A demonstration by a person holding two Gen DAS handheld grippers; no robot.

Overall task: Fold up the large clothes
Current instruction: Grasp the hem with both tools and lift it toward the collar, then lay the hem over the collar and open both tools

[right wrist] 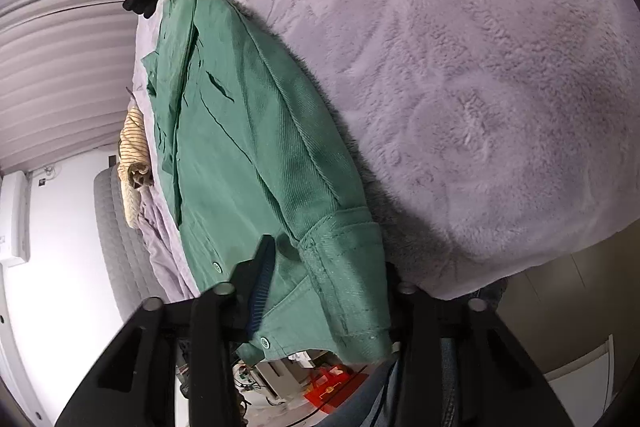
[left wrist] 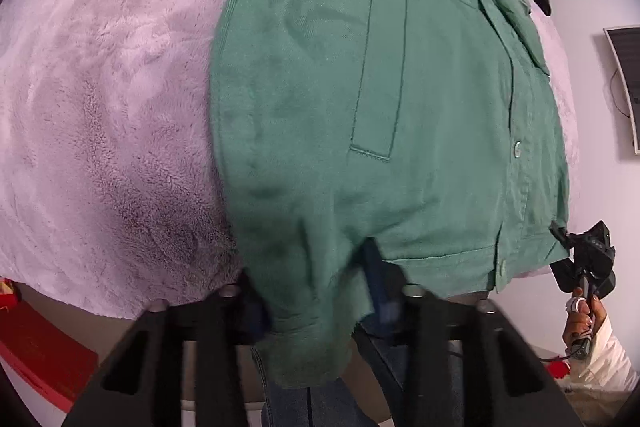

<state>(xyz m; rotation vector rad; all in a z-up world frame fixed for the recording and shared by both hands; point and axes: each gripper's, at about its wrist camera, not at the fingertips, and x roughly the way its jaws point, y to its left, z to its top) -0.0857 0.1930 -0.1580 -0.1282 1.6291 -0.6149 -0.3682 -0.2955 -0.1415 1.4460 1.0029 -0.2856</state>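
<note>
Left wrist view shows the green jacket lying on the fluffy lilac blanket, its hem hanging over the blanket's near edge. The left gripper has its jaws closed on the hem fabric, and the right gripper is clamped on the hem and cuff on the other side. The risk seems to be slipping: thick layered cloth can escape one finger if pulled unevenly, and then the fold comes out crooked, or the plush blanket is dragged along.
</note>
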